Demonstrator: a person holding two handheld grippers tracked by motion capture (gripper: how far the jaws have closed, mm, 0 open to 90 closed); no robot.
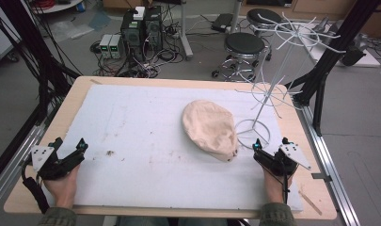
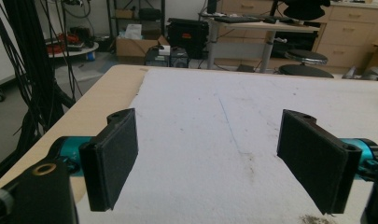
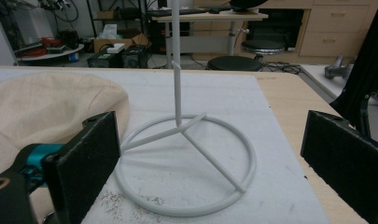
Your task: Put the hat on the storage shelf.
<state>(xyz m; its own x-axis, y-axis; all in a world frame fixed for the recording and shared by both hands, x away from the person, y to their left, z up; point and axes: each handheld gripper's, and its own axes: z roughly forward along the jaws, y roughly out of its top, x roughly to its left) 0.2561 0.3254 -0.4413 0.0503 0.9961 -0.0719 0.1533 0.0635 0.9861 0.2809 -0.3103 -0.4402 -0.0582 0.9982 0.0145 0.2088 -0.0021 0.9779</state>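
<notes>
A cream cap (image 1: 210, 129) lies on the white mat (image 1: 131, 141), beside a white wire stand (image 1: 268, 94). The left gripper (image 1: 68, 143) and right gripper (image 1: 271, 143) rest near the table's front edge, jaws wide, empty.

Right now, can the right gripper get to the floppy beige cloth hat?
Probably yes. The right gripper is open beside the floppy beige cloth hat, with bare white mat between and nothing blocking.
</notes>
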